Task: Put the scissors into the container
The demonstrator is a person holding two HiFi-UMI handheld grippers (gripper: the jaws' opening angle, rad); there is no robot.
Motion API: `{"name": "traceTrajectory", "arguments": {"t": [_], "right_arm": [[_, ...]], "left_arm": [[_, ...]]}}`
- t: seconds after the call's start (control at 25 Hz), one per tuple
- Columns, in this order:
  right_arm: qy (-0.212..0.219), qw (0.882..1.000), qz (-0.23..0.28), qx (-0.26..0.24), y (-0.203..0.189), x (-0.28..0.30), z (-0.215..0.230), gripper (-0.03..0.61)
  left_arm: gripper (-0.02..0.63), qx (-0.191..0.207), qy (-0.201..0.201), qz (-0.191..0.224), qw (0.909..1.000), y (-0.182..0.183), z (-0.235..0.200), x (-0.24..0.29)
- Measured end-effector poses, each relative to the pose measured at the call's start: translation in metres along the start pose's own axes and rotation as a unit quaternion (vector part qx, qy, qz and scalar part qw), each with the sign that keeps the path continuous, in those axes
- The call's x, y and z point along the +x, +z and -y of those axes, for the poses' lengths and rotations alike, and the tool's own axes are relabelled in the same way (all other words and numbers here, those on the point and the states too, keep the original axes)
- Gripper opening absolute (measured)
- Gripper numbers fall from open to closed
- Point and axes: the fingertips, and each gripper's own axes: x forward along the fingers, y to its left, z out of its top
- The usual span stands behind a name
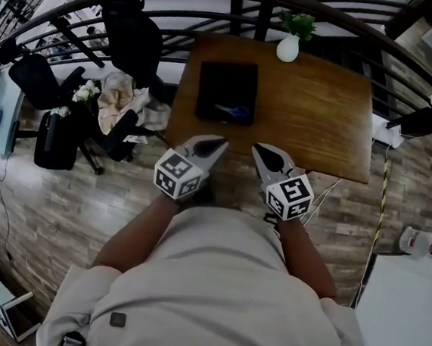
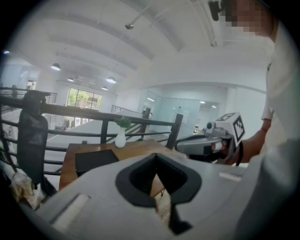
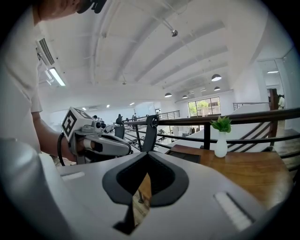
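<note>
Left gripper [image 1: 222,141] and right gripper [image 1: 257,147] shut, empty, before wooden table [image 1: 312,117] by railing [image 2: 93,113]

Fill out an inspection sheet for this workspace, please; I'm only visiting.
Surface: wooden table on a plank floor.
Job's things: scissors appear to lie in the black container, by its near edge.
Clutter: white vase with a plant, at the table's far edge.
Grippers: left gripper and right gripper both shut, empty, short of the table.
Cables: one cable on the floor right of the table.
Surroundings: railing, office chair, cloth heap at left.
</note>
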Motion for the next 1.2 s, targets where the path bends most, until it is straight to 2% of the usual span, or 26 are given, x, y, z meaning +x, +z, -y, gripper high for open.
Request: {"name": "traceTrajectory", "arguments": {"t": [0.28, 0.56, 0.8, 1.2], "right_arm": [[0.019, 1.000, 0.007, -0.006, -0.026, -0.046, -0.029, 0.007], [0.033, 0.999, 0.005, -0.006, -0.031, -0.057, -0.056, 0.008], [0.034, 0.999, 0.003, -0.012, -0.027, -0.053, -0.078, 0.008], [0.007, 1.000, 0.006, -0.009, -0.015, -0.044, -0.122, 0.007]], "left_arm": [[0.003, 0.007, 0.023, 0.002, 0.9997, -0.024, 0.053, -0.028], [0.003, -0.012, 0.043, 0.027, 0.9986, -0.021, 0.063, -0.062], [0.003, -0.010, 0.029, 0.035, 0.9989, -0.019, 0.068, -0.085], [0.003, -0.004, -0.002, 0.037, 0.9993, -0.018, 0.067, -0.134]]}}
